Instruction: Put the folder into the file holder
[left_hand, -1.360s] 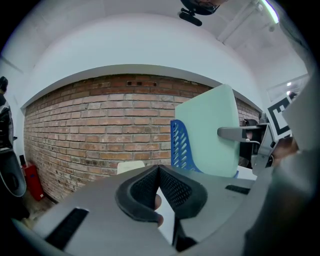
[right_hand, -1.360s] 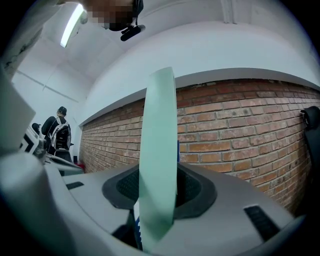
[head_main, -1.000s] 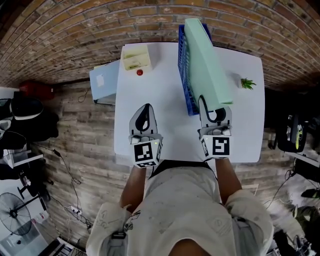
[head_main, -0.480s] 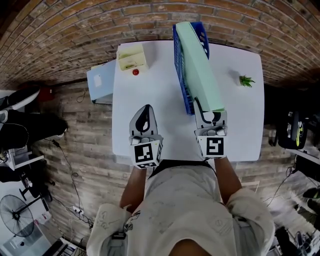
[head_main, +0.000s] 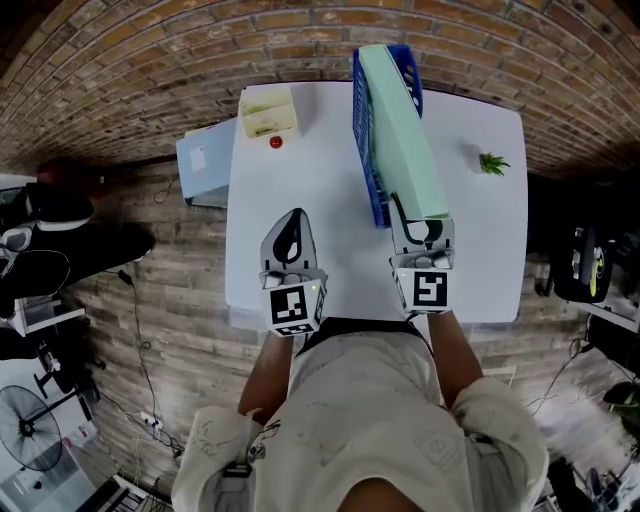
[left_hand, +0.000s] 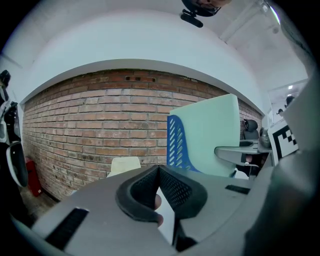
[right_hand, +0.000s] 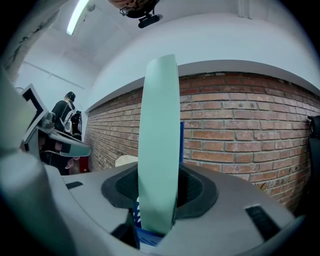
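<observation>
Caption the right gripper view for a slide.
Right tool grips the mint-green folder on edge in the blue file holder.

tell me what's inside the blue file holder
The green folder stands on edge in the blue file holder, its near end between the right gripper's jaws. The folder hides the holder's floor.

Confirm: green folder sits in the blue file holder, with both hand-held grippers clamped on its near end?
Not both. Only the right hand-held gripper is clamped on the green folder in the blue file holder; the left hand-held gripper sits apart over the table, empty. The head view shows it.
</observation>
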